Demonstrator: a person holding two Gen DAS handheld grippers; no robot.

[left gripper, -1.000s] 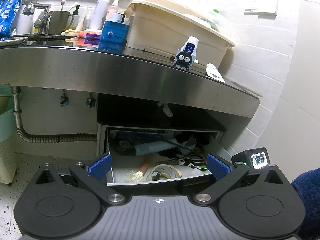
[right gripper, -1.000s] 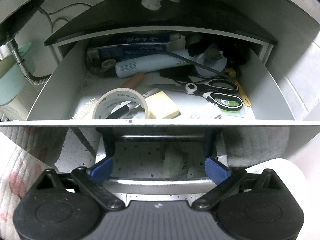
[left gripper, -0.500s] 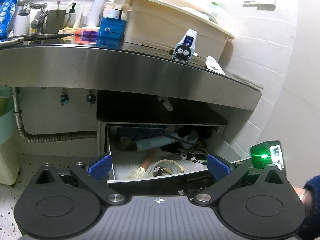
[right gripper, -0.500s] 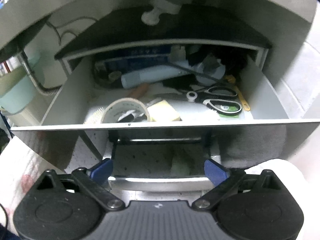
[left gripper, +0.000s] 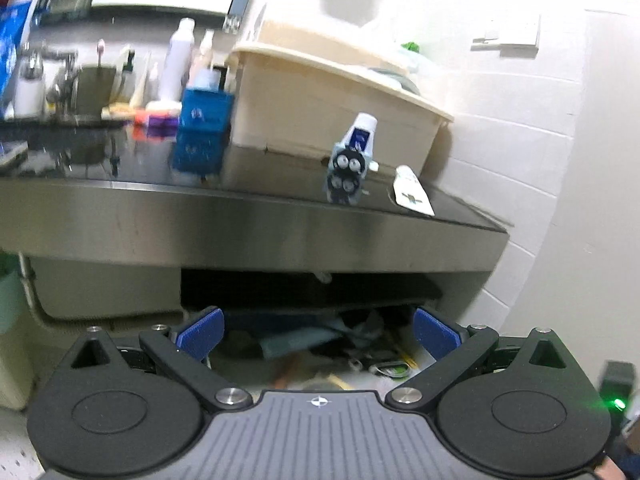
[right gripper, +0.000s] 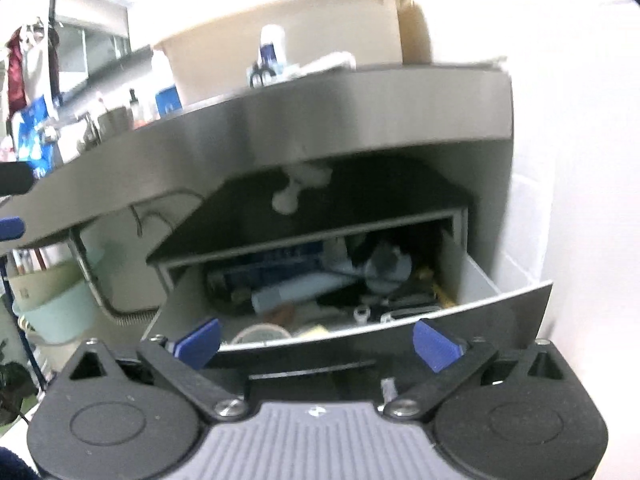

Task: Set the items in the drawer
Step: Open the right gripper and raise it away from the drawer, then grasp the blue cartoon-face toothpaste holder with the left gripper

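clutter is the main worry: the drawer (right gripper: 500,304) stands pulled out under the steel counter (left gripper: 248,216), already stuffed with a tape roll (right gripper: 262,334) and scissors (right gripper: 404,312). both the left gripper (left gripper: 318,330) and right gripper (right gripper: 316,340) have jaws spread wide, nothing held. the small tube with cartoon eyes (left gripper: 352,164) and flat tube (left gripper: 412,194) sit at 12 and 1 o'clock on the counter, near its edge. a blurry, rushed grab could knock either off, or a drop could snag on the junk.
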